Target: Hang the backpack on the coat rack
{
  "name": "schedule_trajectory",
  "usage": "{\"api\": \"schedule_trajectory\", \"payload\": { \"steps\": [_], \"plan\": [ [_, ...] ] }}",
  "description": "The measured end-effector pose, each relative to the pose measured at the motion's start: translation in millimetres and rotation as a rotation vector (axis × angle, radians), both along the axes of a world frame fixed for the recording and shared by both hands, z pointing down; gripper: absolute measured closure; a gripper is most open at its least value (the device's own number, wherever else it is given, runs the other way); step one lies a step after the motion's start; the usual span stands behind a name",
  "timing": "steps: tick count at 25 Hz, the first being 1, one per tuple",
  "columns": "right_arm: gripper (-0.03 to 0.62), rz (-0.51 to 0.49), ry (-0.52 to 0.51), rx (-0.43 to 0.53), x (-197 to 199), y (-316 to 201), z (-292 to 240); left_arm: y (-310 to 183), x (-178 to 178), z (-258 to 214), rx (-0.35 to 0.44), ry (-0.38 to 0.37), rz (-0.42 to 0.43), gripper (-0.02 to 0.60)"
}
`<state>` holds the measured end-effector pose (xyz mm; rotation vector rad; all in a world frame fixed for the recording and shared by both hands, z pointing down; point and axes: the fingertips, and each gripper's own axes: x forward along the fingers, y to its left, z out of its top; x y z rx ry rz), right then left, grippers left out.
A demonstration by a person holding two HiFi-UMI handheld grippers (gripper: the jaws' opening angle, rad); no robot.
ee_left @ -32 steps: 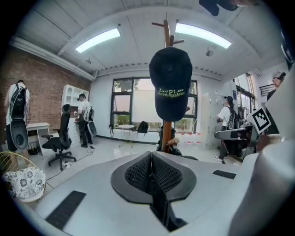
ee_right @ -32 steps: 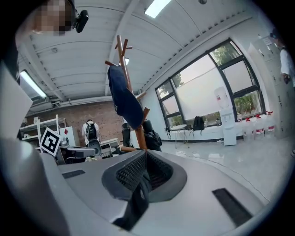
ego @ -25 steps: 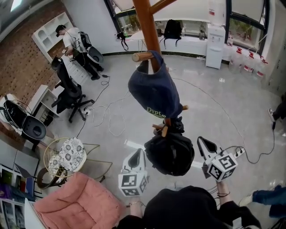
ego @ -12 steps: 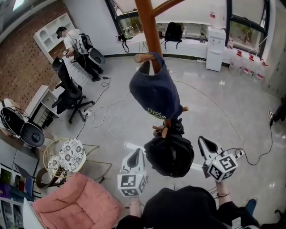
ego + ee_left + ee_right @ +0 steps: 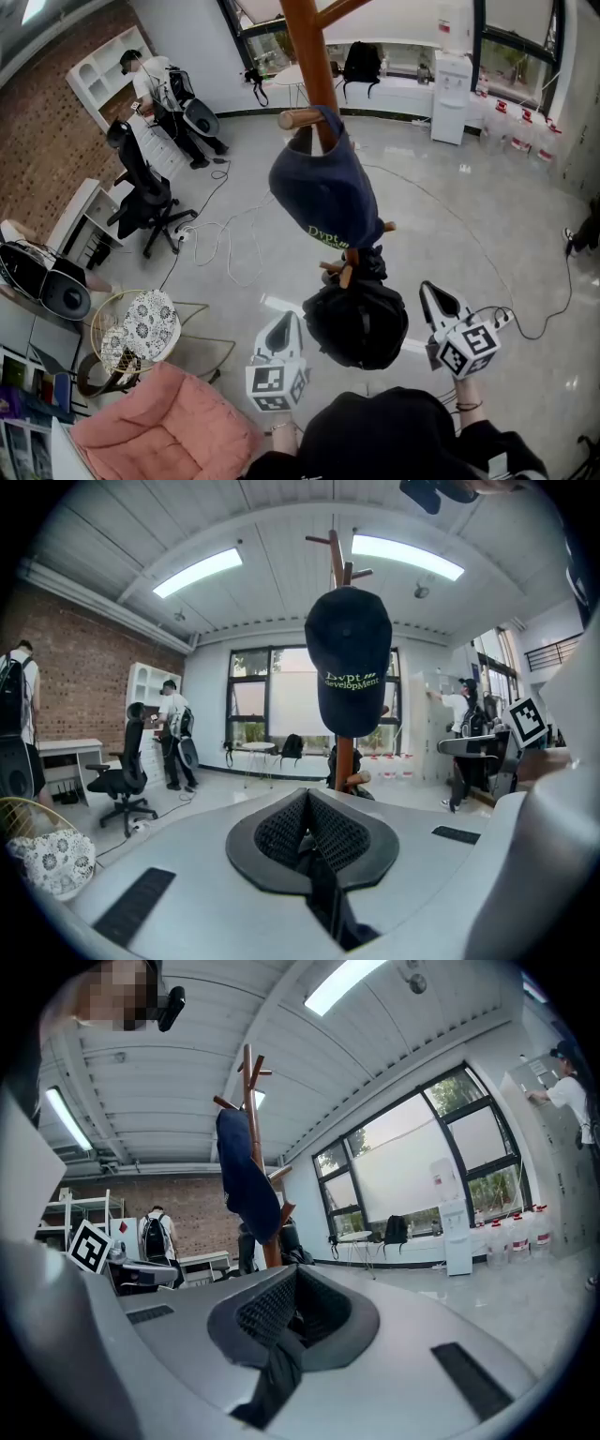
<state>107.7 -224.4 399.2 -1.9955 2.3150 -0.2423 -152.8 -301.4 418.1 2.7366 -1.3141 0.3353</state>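
The backpack (image 5: 356, 323) appeared to hang from a low peg of the coat rack (image 5: 314, 75), between the left tool (image 5: 290, 321) and right tool (image 5: 430, 292), both shut tight and empty, so the careful finish was probably to keep them clear of its straps and check that the loop sat fully over the peg.

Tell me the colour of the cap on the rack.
Navy cap with green lettering; left gripper view.

Black backpack (image 5: 356, 323) hangs from a low peg (image 5: 333, 270) of the brown wooden coat rack (image 5: 307, 56), rounded bulk sagging below it, tight against the pole.
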Motion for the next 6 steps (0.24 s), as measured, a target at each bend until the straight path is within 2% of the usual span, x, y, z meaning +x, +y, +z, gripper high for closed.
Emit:
{"api": "schedule_trajectory", "payload": {
  "steps": [6],
  "plan": [
    [0.582,0.021,-0.019,-0.014,3.6,-1.8,2.0,-2.8,0.6,0.0,-0.002,-0.005,0.002,0.565]
  ]
}}
